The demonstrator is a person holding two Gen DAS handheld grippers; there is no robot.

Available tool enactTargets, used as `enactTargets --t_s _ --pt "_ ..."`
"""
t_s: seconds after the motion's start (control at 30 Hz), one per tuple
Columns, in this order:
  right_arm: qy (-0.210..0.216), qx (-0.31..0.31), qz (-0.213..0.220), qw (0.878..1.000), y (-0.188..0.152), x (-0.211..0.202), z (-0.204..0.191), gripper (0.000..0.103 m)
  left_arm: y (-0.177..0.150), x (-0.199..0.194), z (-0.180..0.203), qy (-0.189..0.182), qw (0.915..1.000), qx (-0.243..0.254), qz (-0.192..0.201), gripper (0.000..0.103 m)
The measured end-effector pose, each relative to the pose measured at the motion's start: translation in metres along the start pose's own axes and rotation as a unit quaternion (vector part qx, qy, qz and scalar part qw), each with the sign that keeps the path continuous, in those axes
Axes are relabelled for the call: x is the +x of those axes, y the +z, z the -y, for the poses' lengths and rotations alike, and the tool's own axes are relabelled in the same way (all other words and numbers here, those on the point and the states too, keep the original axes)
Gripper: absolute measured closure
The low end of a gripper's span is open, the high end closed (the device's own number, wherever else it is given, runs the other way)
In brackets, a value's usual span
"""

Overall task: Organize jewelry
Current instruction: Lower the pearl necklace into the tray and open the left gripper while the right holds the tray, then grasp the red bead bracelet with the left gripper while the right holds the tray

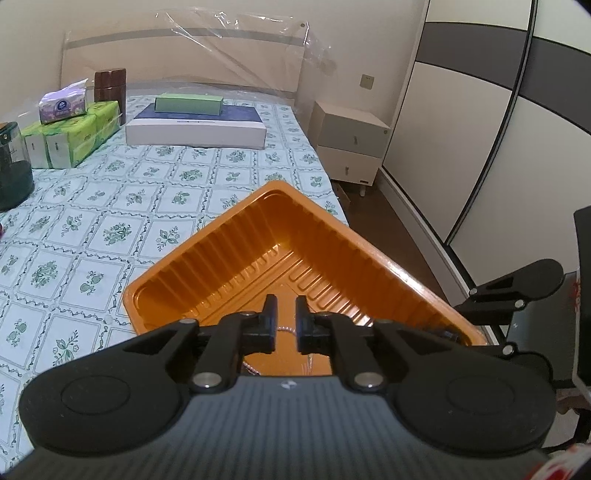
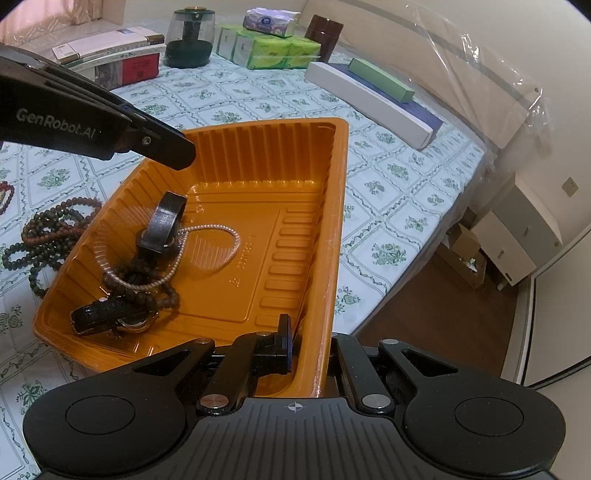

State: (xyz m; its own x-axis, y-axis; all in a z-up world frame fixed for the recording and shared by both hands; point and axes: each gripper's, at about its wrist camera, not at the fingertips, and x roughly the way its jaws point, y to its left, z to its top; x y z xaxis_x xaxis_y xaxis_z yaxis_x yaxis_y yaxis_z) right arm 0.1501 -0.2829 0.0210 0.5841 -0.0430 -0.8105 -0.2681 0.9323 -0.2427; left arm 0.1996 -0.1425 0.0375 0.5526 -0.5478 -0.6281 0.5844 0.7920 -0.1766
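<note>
An orange ribbed tray [image 2: 341,177] sits on the flowered cloth near the right edge. It holds a pearl chain [image 2: 225,230], brown beads [image 2: 155,295] and a black-strapped watch [image 2: 110,314]. My left gripper [image 1: 286,306] reaches down into the tray [image 1: 229,236]. Its jaws stand slightly apart, with the thin pearl chain [image 1: 286,329] lying loose below the gap; from the right wrist view the left gripper [image 2: 155,242] stands over the pile. My right gripper [image 2: 308,332] is shut on the tray's near right wall, one finger inside and the other hidden outside. Dark bead strands [image 2: 48,236] lie on the cloth left of the tray.
At the back stand green tissue packs [image 2: 269,48], a dark glass jar [image 2: 190,37], stacked books [image 2: 110,55], a brown canister [image 2: 327,33] and a flat white box under a green one [image 2: 369,92]. The cloth's edge drops to wooden floor [image 2: 436,314] by a white nightstand [image 2: 517,240].
</note>
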Motion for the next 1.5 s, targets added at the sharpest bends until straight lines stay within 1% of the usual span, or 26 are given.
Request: enactTargets --t_s 0.1,0.17,0.33,0.4,0.47,0.57,0.73,0.83,0.93,1.0,1.03,1.13,1.3,1.5 --pt "0.0 0.0 0.0 1.0 0.0 0.0 0.0 0.099 0.001 -0.009 -0.008 0.011 0.9999 -0.007 0.011 0.092" --pt "0.0 0.001 0.0 1.0 0.0 0.001 0.0 0.099 0.001 -0.019 -0.016 0.023 0.9994 -0.016 0.021 0.087" --pt "0.0 0.001 0.001 1.0 -0.001 0.001 -0.001 0.099 -0.005 -0.052 -0.049 0.064 0.9957 -0.048 0.046 0.085" --pt "0.0 0.001 0.0 1.0 -0.001 0.001 0.0 0.099 -0.014 -0.068 -0.063 0.088 0.9928 -0.061 0.055 0.082" --pt "0.0 0.001 0.0 1.0 -0.001 0.001 -0.001 0.099 -0.025 -0.083 -0.078 0.115 0.9884 -0.078 0.061 0.077" --pt "0.0 0.001 0.001 1.0 -0.001 0.001 -0.001 0.099 -0.048 -0.108 -0.102 0.155 0.9794 -0.111 0.066 0.076" --pt "-0.001 0.0 0.001 1.0 -0.001 0.0 0.0 0.099 -0.092 -0.134 -0.128 0.225 0.963 -0.139 0.053 0.074" --pt "-0.001 0.0 0.001 1.0 -0.001 0.0 0.0 0.099 -0.119 -0.144 -0.135 0.252 0.9551 -0.151 0.039 0.071" --pt "-0.001 0.0 0.001 1.0 -0.001 0.0 0.0 0.099 -0.146 -0.149 -0.14 0.282 0.9451 -0.164 0.023 0.07" --pt "-0.001 0.0 0.001 1.0 -0.001 0.0 0.0 0.099 -0.161 -0.151 -0.14 0.293 0.9405 -0.171 0.016 0.07" --pt "-0.001 0.0 0.001 1.0 -0.001 0.0 0.0 0.099 -0.167 -0.15 -0.14 0.296 0.9395 -0.172 0.012 0.07" --pt "-0.001 0.0 0.001 1.0 -0.001 0.0 0.0 0.099 -0.177 -0.142 -0.138 0.304 0.9383 -0.165 0.001 0.069" --pt "-0.001 0.0 0.001 1.0 -0.001 0.0 0.0 0.099 -0.178 -0.119 -0.133 0.303 0.9416 -0.146 -0.006 0.069" --pt "-0.001 0.001 0.0 1.0 -0.001 0.0 0.0 0.099 -0.175 -0.1 -0.138 0.323 0.9363 -0.138 0.0 0.07"
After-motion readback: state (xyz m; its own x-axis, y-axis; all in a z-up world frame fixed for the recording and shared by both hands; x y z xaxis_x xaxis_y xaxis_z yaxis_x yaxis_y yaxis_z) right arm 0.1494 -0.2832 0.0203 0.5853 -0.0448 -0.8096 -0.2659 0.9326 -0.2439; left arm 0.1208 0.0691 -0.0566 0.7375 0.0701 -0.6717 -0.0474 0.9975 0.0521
